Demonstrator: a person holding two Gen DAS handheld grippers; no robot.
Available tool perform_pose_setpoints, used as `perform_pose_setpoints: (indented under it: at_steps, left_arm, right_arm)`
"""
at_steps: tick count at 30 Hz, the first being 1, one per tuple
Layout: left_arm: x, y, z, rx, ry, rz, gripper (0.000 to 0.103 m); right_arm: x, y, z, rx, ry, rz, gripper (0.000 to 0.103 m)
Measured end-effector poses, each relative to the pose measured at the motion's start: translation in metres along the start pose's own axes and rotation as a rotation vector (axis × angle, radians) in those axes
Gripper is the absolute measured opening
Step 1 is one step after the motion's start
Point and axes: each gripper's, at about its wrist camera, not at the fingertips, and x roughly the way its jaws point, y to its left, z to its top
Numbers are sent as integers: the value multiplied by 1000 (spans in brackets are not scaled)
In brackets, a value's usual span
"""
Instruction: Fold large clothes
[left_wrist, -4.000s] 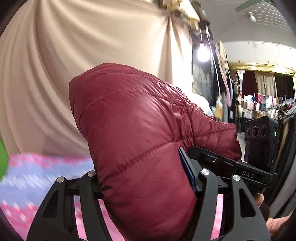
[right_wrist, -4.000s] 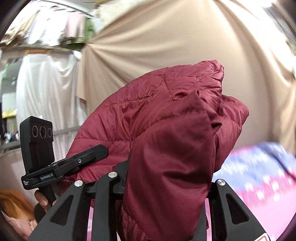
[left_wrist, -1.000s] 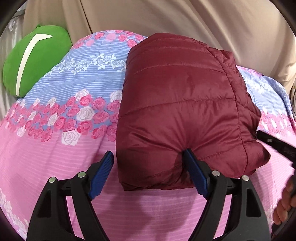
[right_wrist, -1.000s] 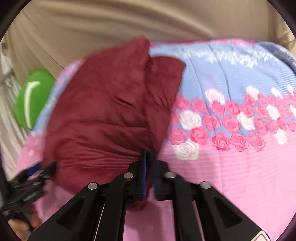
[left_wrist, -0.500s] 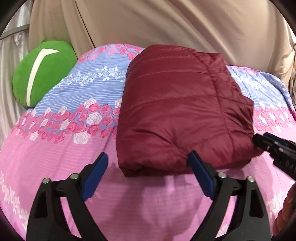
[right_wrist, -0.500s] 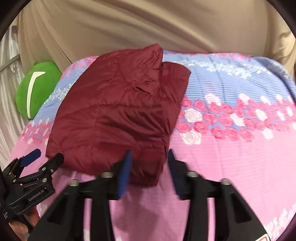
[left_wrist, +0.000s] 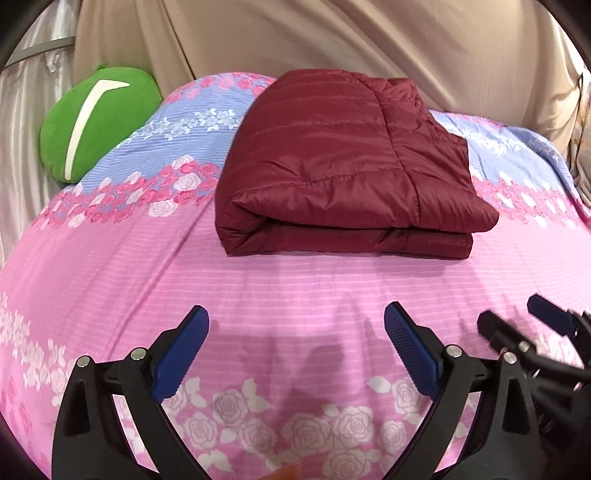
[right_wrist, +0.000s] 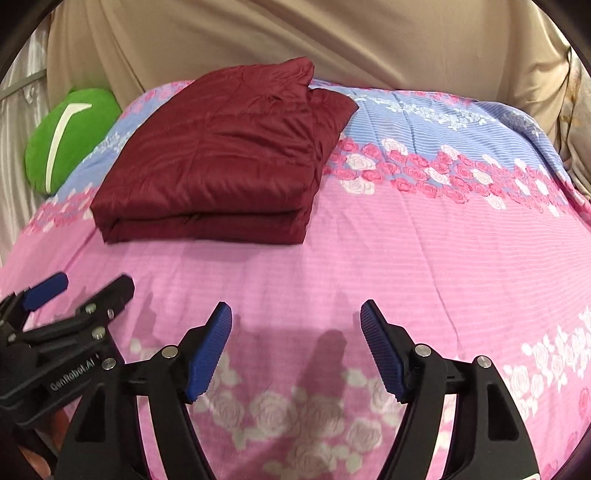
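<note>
Both claws spread over the bed, folded jacket lying free beyond them.

My left claw (left_wrist: 296, 325) has its jaws opening, nearly at full spread, with only pink bedspread (left_wrist: 295, 288) between the blue pads (left_wrist: 181, 354); my right claw (right_wrist: 296, 319) is likewise opening, less wide, gripping and touching nothing. The maroon quilted jacket (left_wrist: 332, 158), folded into a flat bundle, rests on the bedspread well apart from both claws, near a green cushion (left_wrist: 92, 122).
</note>
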Motion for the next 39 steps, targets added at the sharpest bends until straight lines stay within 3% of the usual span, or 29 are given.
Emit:
perform_pose_setpoints:
  at_steps: [8, 39]
  left_arm:
    - [-1, 3, -7, -42, 27, 56, 94]
    - [-4, -6, -11, -3, 29, 104, 91]
  right_arm:
    - [-12, 15, -11, -50, -51, -79, 73]
    - [-7, 11, -15, -20, -12, -94, 73]
